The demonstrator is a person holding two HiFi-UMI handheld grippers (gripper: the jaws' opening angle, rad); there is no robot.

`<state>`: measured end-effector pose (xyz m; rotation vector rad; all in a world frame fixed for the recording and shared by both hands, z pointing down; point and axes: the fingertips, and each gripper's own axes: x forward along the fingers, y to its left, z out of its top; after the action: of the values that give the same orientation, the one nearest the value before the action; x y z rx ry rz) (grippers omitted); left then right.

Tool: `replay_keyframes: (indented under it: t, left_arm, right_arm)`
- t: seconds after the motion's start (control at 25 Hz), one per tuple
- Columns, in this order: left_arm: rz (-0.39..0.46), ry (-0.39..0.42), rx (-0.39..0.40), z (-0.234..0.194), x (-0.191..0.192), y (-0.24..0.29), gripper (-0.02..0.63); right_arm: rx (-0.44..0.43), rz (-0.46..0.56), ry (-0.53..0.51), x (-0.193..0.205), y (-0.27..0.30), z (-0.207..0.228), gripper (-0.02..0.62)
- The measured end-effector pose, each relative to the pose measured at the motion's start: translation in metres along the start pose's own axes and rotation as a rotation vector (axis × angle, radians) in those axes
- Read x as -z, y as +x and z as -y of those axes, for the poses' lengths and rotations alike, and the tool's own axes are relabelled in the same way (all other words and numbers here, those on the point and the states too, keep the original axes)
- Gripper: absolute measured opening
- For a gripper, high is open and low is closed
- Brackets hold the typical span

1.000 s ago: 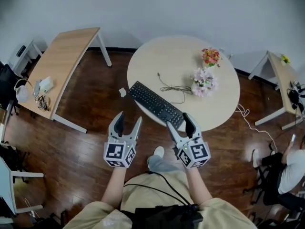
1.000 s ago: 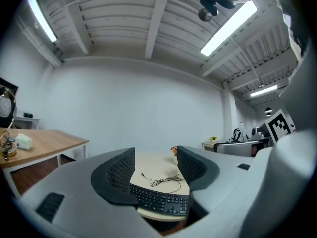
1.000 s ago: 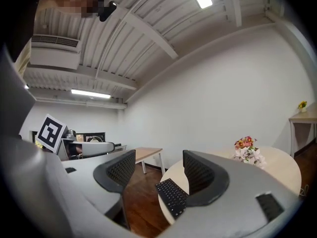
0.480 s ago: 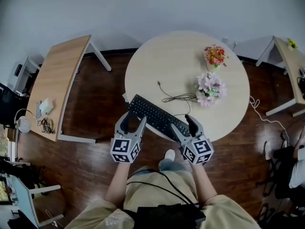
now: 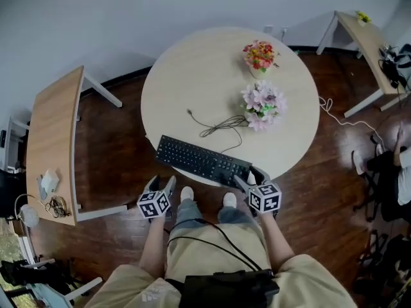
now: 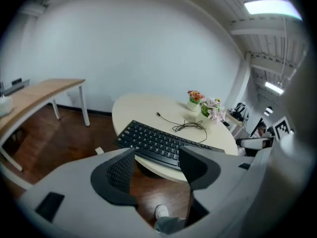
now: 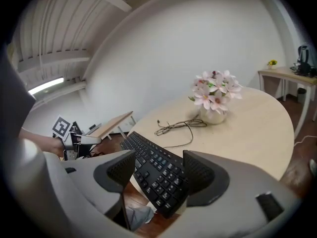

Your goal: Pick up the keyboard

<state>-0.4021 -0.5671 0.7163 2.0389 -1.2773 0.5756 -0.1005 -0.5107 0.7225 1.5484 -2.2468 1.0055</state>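
Your long black plastic keyboard point(image 5: 202, 161) lies on the round desk of pale beige wood grain point(image 5: 192, 69). Just behind the keyboard, a thin black cable point(image 5: 217, 126) curls. Beyond the keyboard's right end there is a bunch of pink and white flowers point(image 5: 262, 101). Farther behind the keyboard is a red, orange and yellow posy point(image 5: 259, 53). On your side of the keyboard, the plank floor point(image 5: 115, 153) is dark reddish brown, and your shoe tips point(image 5: 187, 193) are white.
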Motion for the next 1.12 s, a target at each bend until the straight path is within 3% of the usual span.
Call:
replay_keyframes:
  t: [0.08, 0.16, 0.24, 0.32, 0.4, 0.44, 0.56, 0.8, 1.08, 1.12]
  left_arm:
    - [-0.056, -0.079, 0.09, -0.014, 0.011, 0.014, 0.276]
    - [-0.112, -0.107, 0.129, -0.031, 0.018, 0.026, 0.307]
    - [-0.144, -0.073, 0.119, -0.051, 0.014, 0.038, 0.308]
    - [-0.158, -0.016, 0.126, -0.063, 0.003, 0.054, 0.389]
    - [-0.169, 0.032, 0.167, -0.066, -0.01, 0.069, 0.515]
    - [-0.177, 0.054, 0.189, -0.068, -0.017, 0.077, 0.523]
    - [-0.213, 0.123, 0.231, -0.073, -0.032, 0.102, 0.523]
    - [-0.333, 0.222, 0.241, -0.087, -0.031, 0.15, 0.523]
    - [-0.335, 0.26, 0.28, -0.076, -0.029, 0.159, 0.498]
    - [-0.339, 0.265, 0.287, -0.071, -0.027, 0.16, 0.451]
  right_arm:
    - [0.069, -0.021, 0.073, 0.02, 0.001, 0.016, 0.318]
    - [0.127, -0.04, 0.165, 0.042, 0.0, 0.026, 0.318]
    - [0.17, -0.054, 0.248, 0.063, 0.001, 0.033, 0.318]
    - [0.201, -0.062, 0.306, 0.078, 0.004, 0.036, 0.318]
    - [0.226, -0.062, 0.345, 0.087, 0.007, 0.037, 0.318]
    - [0.236, -0.058, 0.36, 0.089, 0.009, 0.037, 0.318]
    - [0.262, -0.054, 0.379, 0.09, 0.019, 0.035, 0.318]
    - [0.306, -0.061, 0.369, 0.092, 0.041, 0.038, 0.318]
    - [0.323, 0.002, 0.422, 0.078, 0.043, 0.046, 0.307]
    - [0.324, 0.007, 0.431, 0.077, 0.043, 0.046, 0.305]
